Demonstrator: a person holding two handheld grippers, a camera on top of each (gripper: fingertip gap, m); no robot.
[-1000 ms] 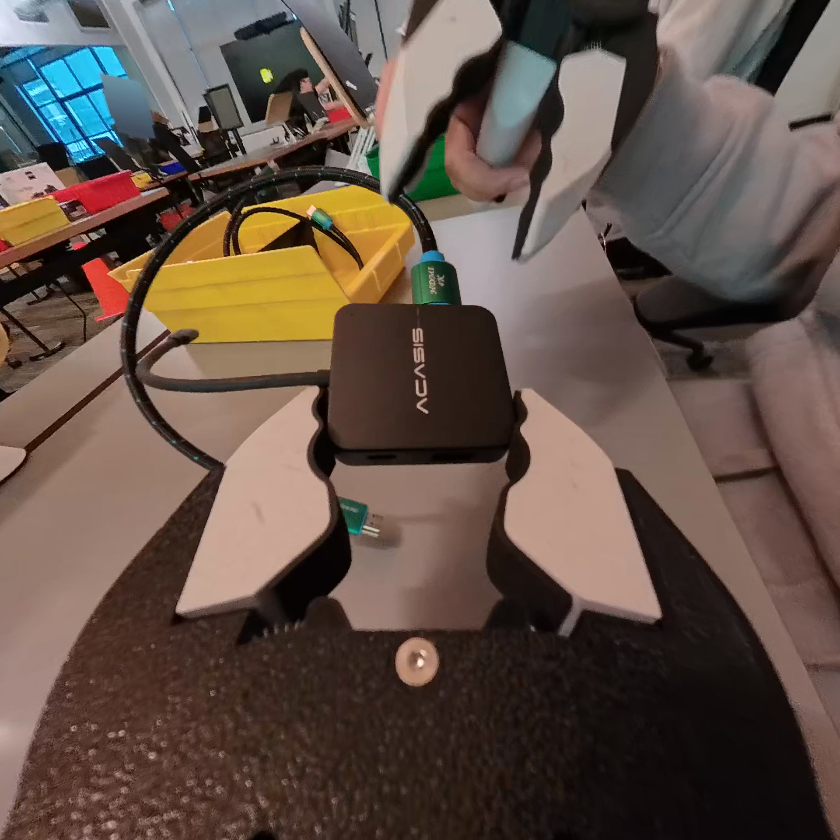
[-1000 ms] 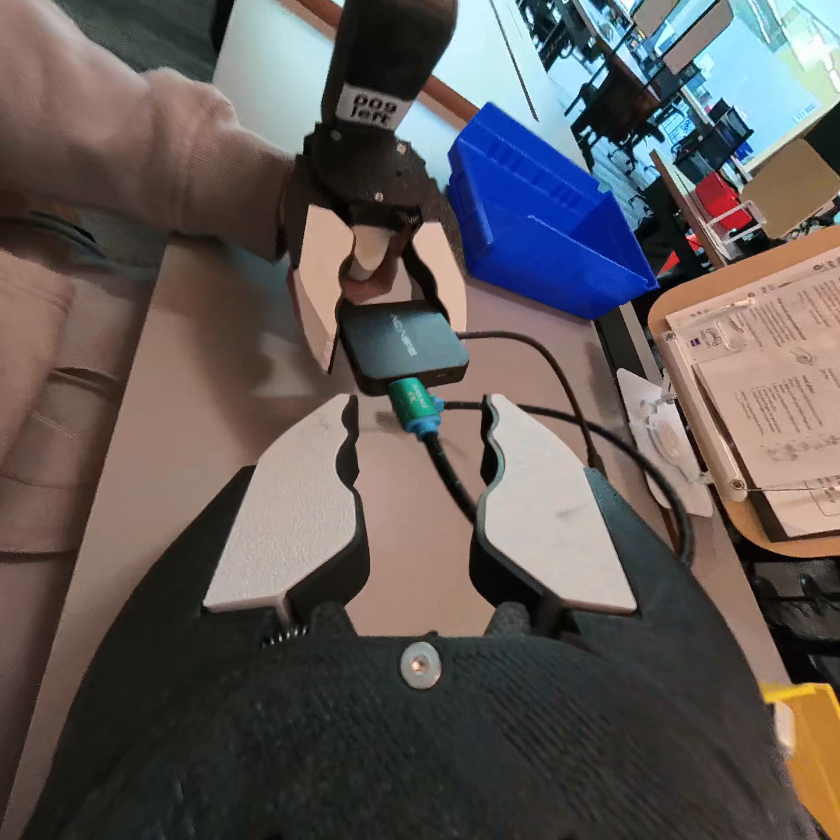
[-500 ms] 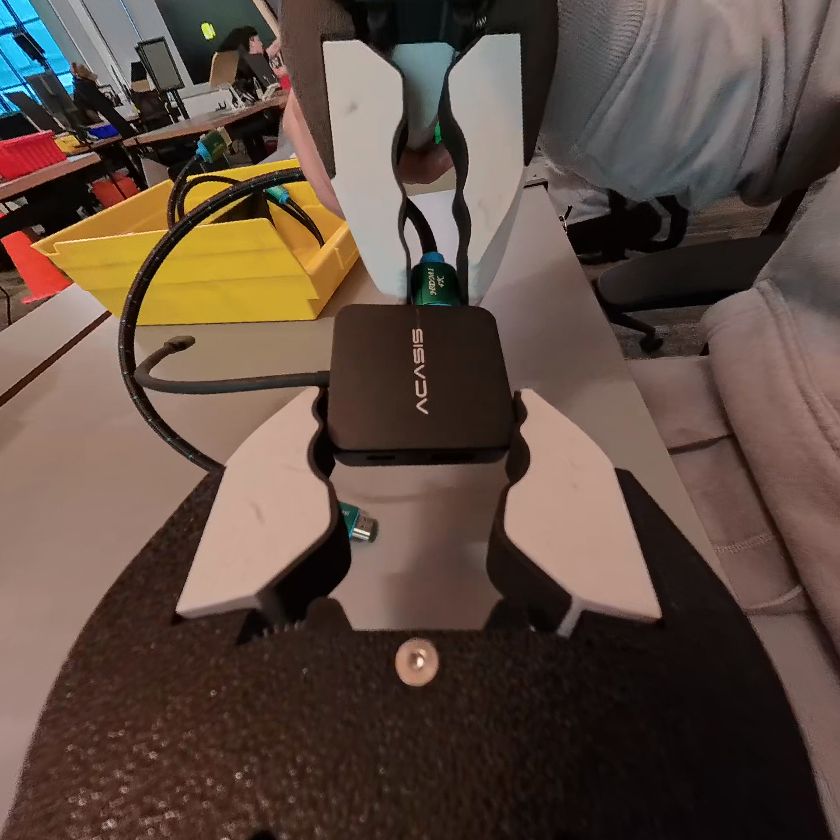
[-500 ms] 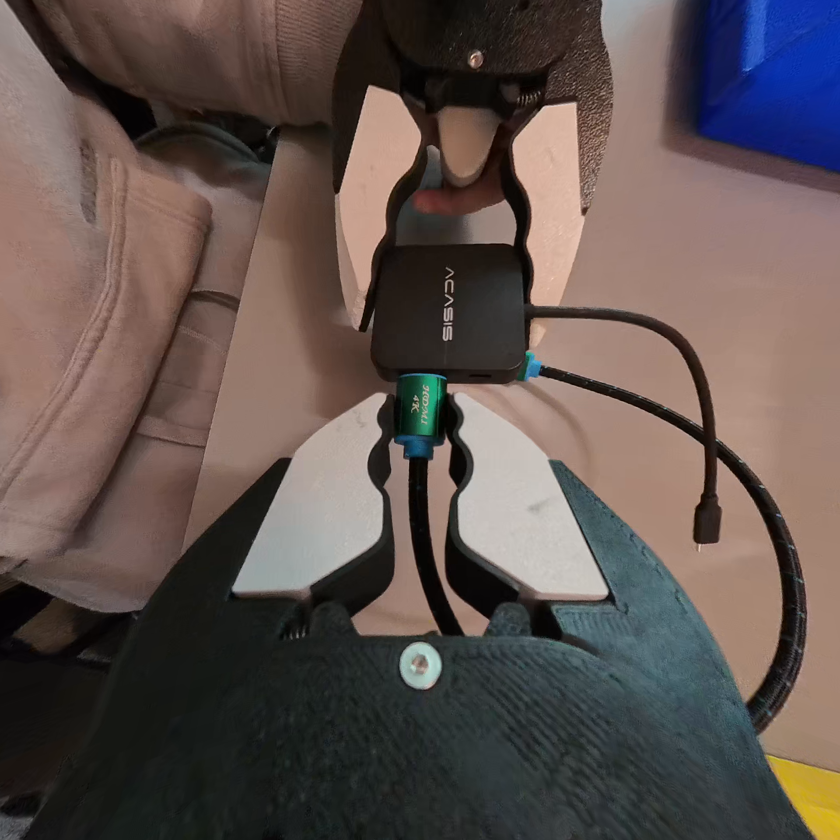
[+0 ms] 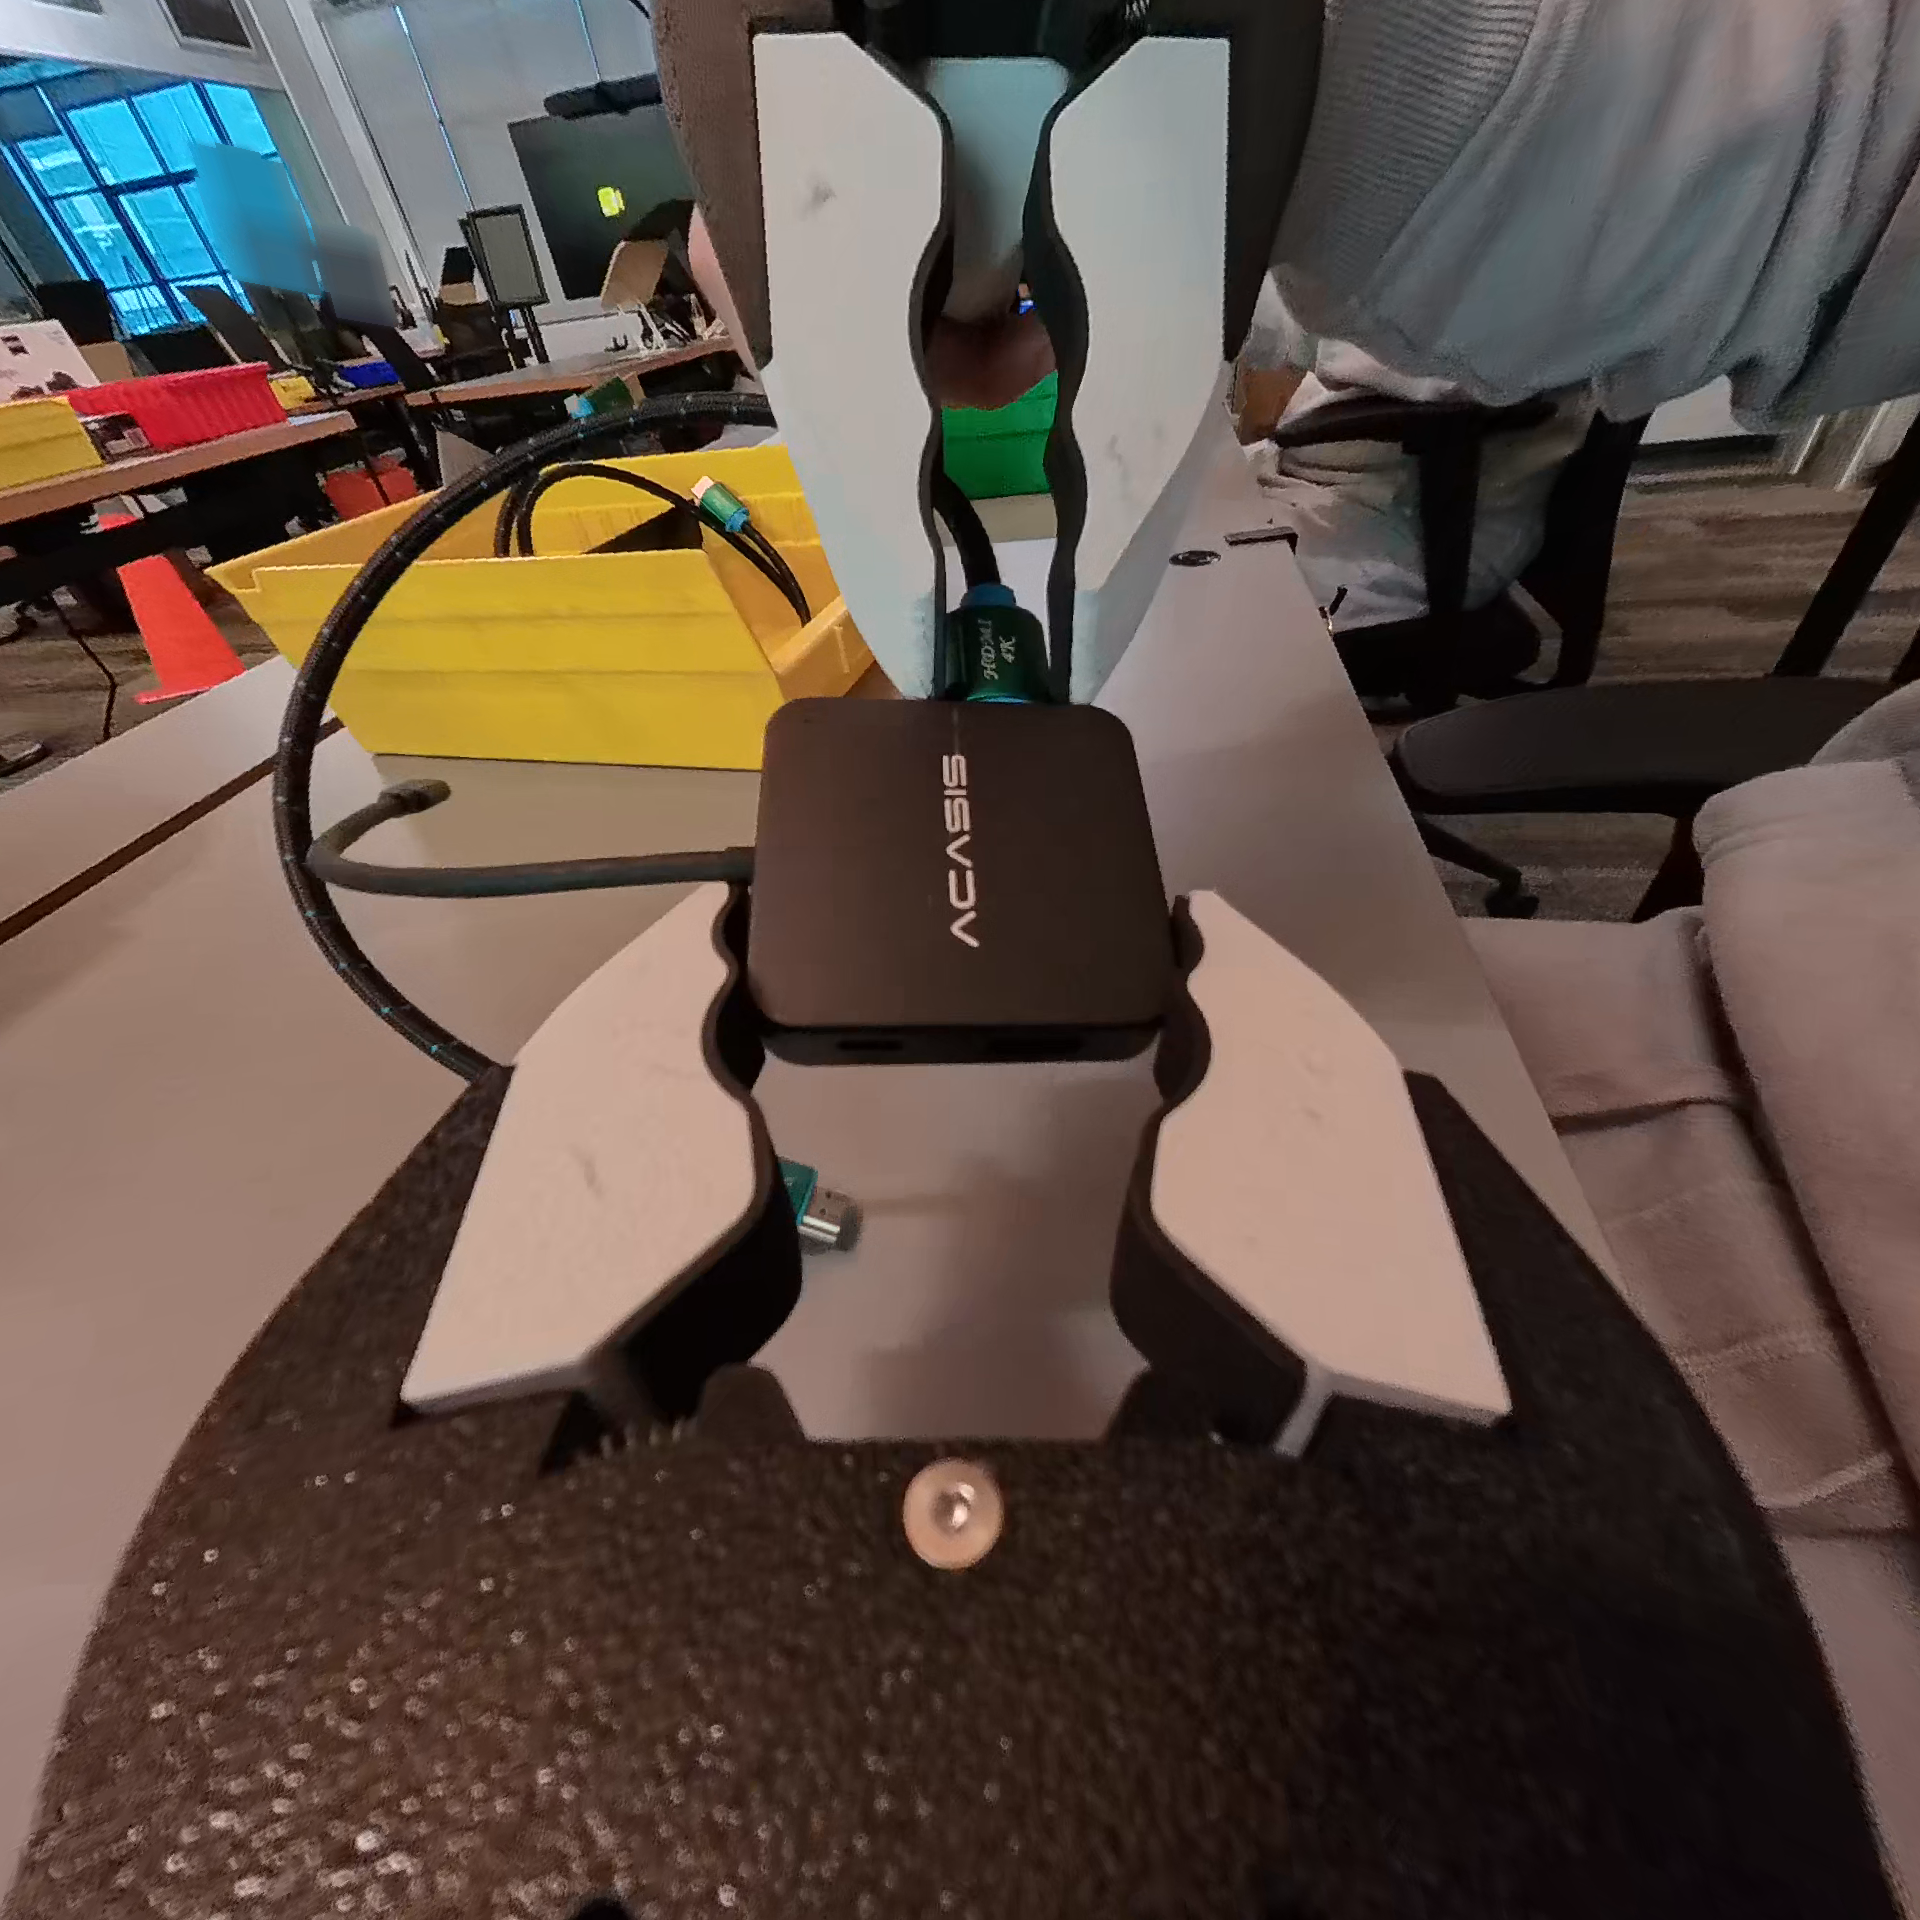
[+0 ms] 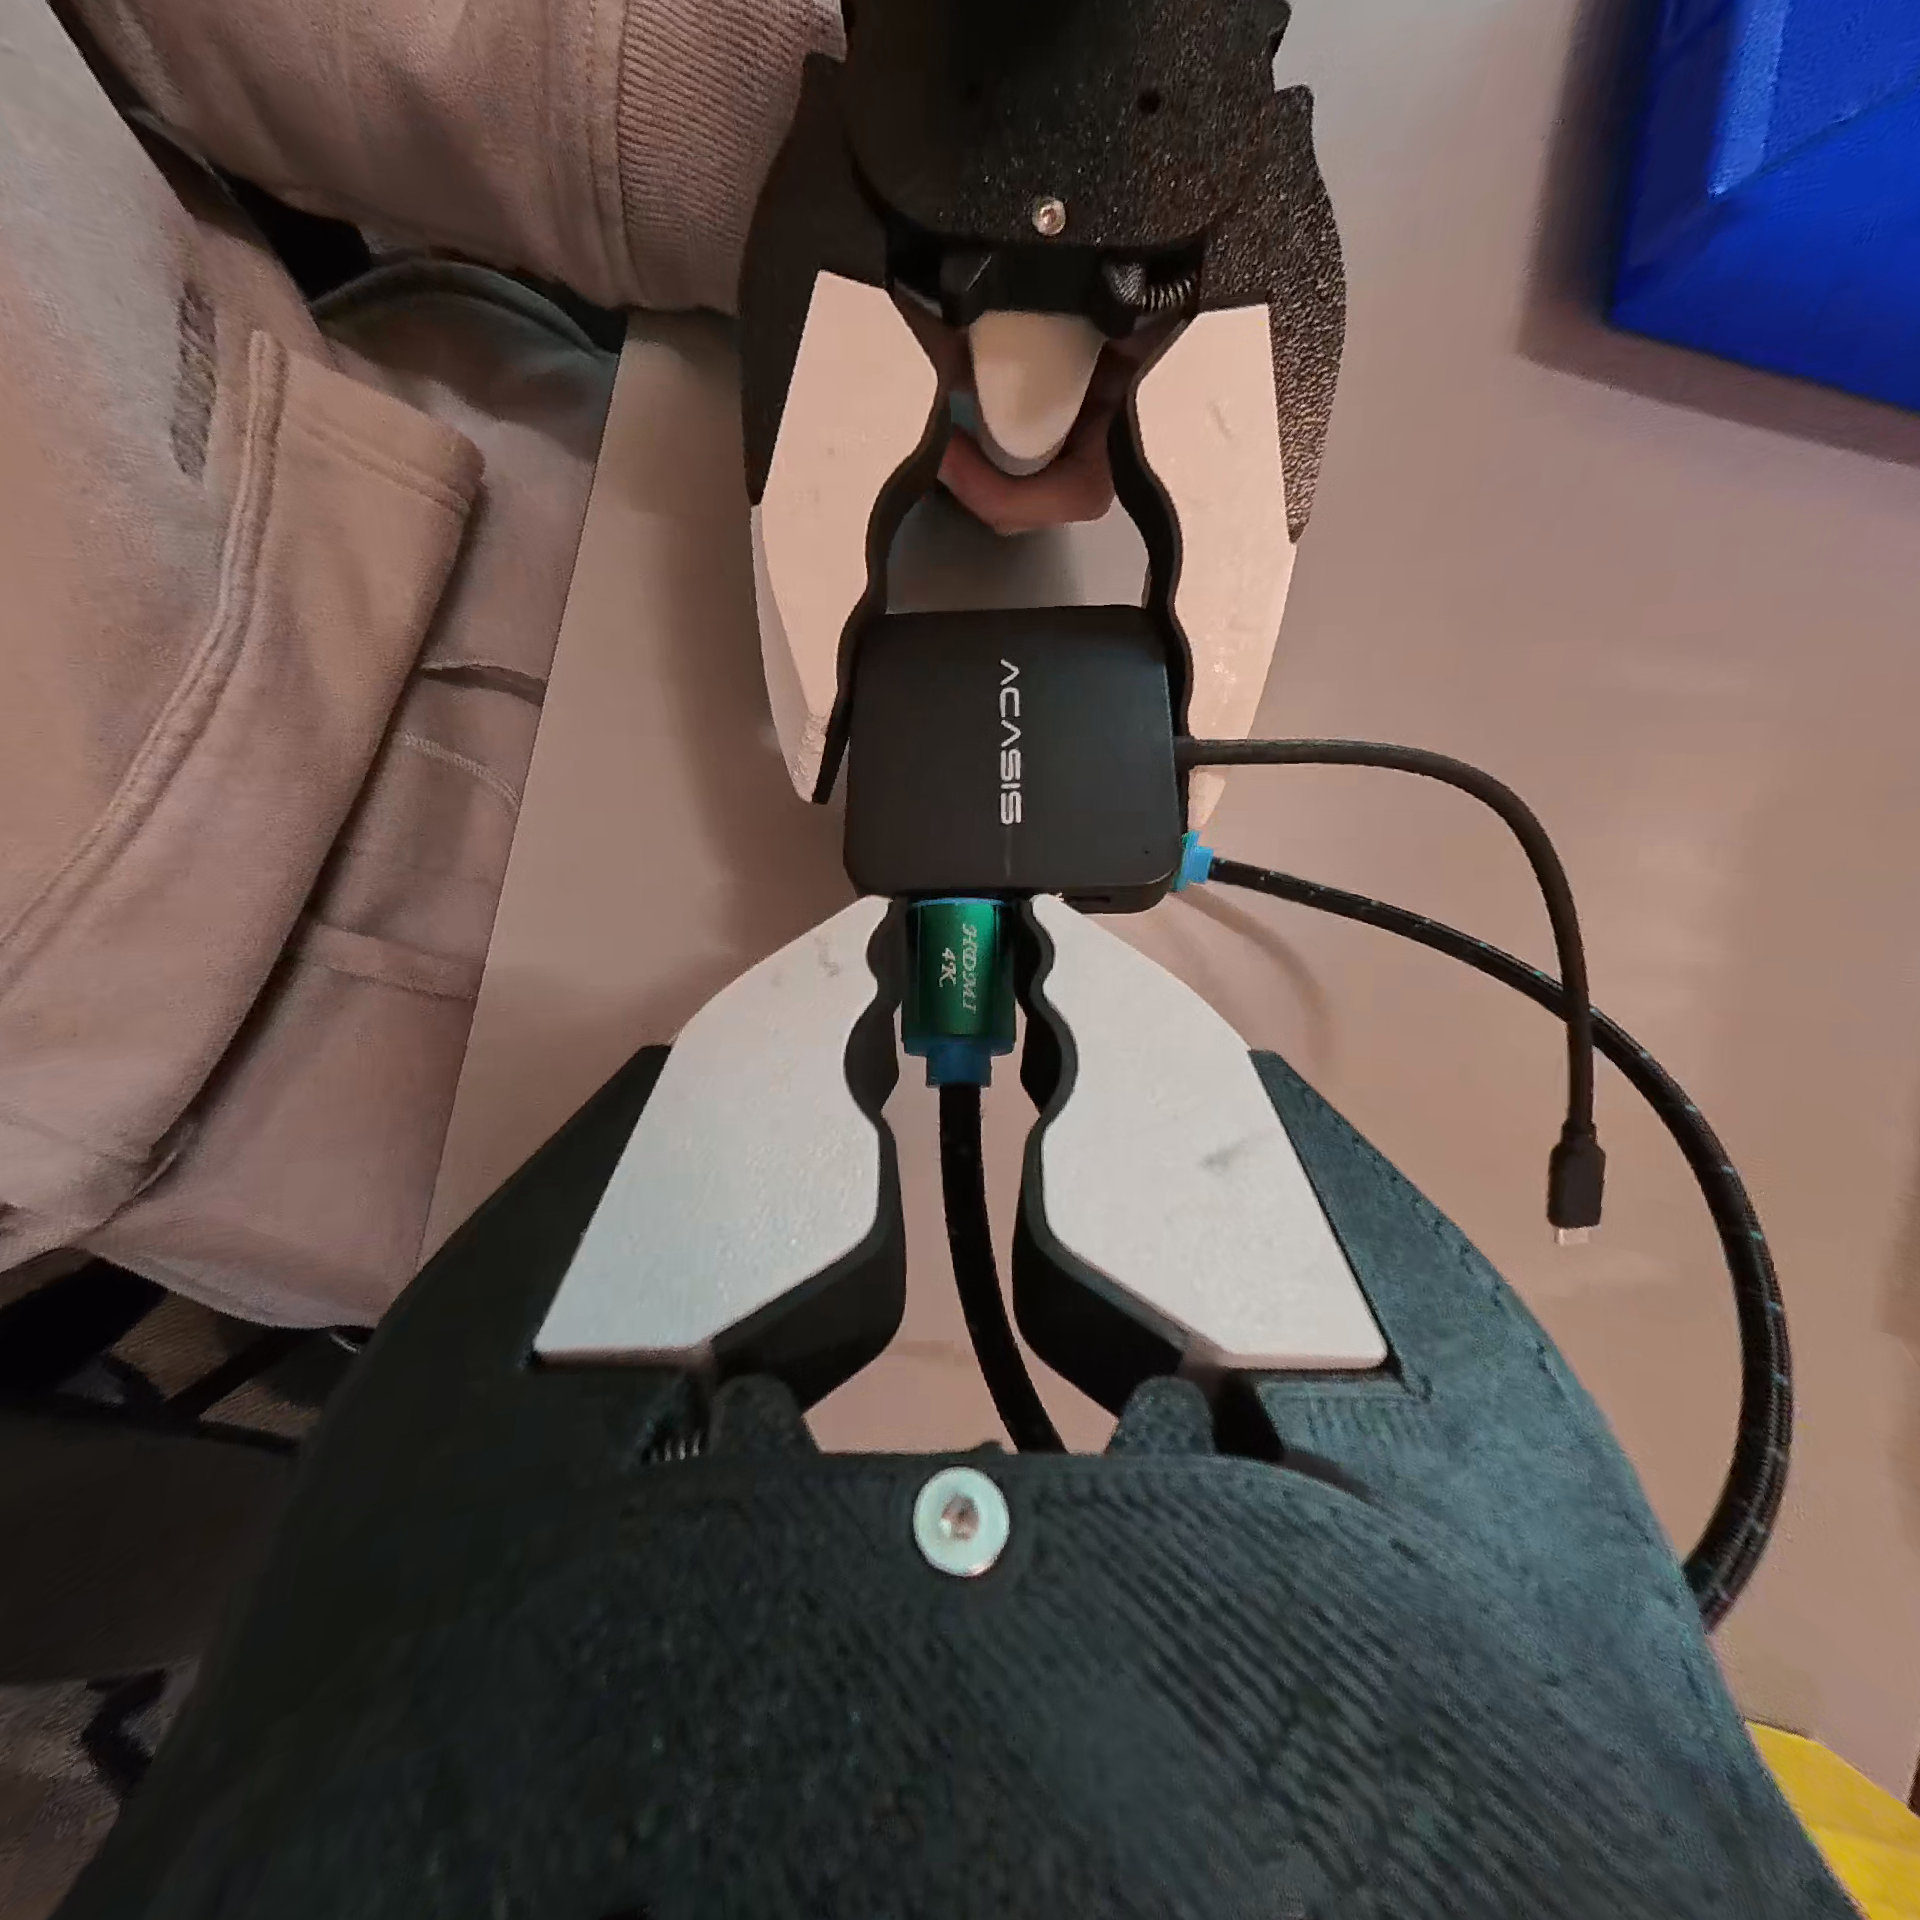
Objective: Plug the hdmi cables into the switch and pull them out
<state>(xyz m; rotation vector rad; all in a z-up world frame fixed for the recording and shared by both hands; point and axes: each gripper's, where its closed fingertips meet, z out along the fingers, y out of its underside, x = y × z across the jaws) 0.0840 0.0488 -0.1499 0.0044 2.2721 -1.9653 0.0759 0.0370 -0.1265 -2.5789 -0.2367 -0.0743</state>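
Observation:
A black square switch [image 5: 956, 883] lies on the grey table; it also shows in the right wrist view [image 6: 1008, 748]. My left gripper [image 5: 956, 925] is shut on the switch, its fingers pressing both sides. A green HDMI plug [image 6: 951, 971] with a black braided cable sits in the switch's far port; it also shows in the left wrist view [image 5: 992, 660]. My right gripper [image 6: 956, 935] is shut on this plug. The cable's other green plug [image 5: 826, 1216] lies loose on the table under my left finger. A thin black power cable [image 6: 1507, 821] leaves the switch's side.
A yellow bin [image 5: 561, 644] holding more cables stands behind the switch to the left. A blue bin [image 6: 1787, 187] sits at the far right in the right wrist view. A person's sleeves and lap lie along the table's edge [image 5: 1382, 790].
My right gripper came down to the plugged green connector and closed on it. My left gripper has stayed shut on the switch.

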